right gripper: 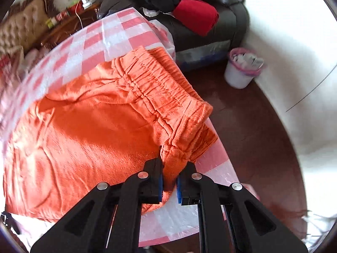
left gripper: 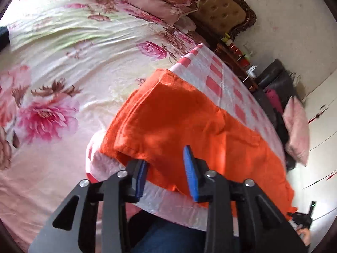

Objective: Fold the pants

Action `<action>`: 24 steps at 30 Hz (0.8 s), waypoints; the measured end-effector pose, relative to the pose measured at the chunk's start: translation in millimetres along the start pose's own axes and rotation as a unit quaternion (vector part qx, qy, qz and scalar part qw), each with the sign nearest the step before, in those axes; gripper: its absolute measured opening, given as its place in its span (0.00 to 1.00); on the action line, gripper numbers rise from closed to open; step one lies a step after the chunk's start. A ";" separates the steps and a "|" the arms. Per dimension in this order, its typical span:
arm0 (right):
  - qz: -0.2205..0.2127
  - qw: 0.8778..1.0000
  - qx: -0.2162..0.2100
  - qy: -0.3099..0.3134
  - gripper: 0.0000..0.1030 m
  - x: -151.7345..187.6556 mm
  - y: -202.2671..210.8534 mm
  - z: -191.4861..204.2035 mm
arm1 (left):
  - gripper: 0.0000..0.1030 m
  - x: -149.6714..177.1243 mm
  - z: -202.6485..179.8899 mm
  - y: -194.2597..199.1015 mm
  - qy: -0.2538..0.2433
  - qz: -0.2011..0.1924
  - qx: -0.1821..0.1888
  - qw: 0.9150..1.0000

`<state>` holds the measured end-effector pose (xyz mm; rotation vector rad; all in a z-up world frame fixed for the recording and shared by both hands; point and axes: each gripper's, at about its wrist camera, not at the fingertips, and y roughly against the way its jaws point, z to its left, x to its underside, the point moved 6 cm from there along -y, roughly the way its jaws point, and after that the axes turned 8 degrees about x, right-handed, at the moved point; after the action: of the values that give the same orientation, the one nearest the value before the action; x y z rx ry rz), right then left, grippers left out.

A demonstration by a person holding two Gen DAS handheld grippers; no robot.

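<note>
Right claw pinches the orange pants' waistband; left claw spread above them.

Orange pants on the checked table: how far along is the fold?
Done: the orange pants lie doubled lengthwise on the checked table. In hand: the right claw pinches the waistband corner; the left claw stands open over the hem end, gripping nothing. Left: folding hem to waistband.
</note>
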<state>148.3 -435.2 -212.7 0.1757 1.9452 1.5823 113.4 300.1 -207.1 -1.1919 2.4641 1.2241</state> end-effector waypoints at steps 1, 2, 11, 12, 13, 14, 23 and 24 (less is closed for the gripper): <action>0.000 1.000 0.006 0.003 0.09 -0.4 -0.2 0.6 | 0.34 -0.3 2.4 1.6 0.012 -0.006 0.008 1.000; 0.000 1.000 0.014 0.006 0.09 -0.5 0.0 1.6 | 0.33 -2.7 6.3 3.4 0.026 -0.011 0.017 0.999; -0.046 0.998 0.011 0.032 0.09 -10.2 33.9 32.4 | 0.01 -17.2 5.6 10.5 -0.061 -0.011 -0.081 0.995; -0.043 0.998 0.021 0.041 0.09 -8.6 29.3 37.1 | 0.01 -14.8 12.7 5.6 -0.052 -0.001 -0.085 0.995; -0.036 0.998 0.030 0.046 0.09 -6.6 23.1 39.4 | 0.05 -12.2 20.5 1.5 -0.038 0.012 -0.085 0.996; -0.025 0.998 0.043 0.050 0.09 -2.3 13.3 41.2 | 0.08 -12.7 22.3 3.6 -0.036 0.007 -0.081 0.996; -0.036 0.993 0.078 0.082 0.10 8.2 8.0 54.4 | 0.40 -95.4 2.6 -28.3 -0.111 -0.003 -0.038 0.993; -0.036 0.993 0.078 0.081 0.10 8.5 7.8 55.1 | 0.39 -102.1 3.3 -41.0 -0.114 0.008 -0.030 0.993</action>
<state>168.8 -382.7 -213.8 0.0400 2.1775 1.4362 210.7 348.4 -189.4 -0.9859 2.2899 1.3650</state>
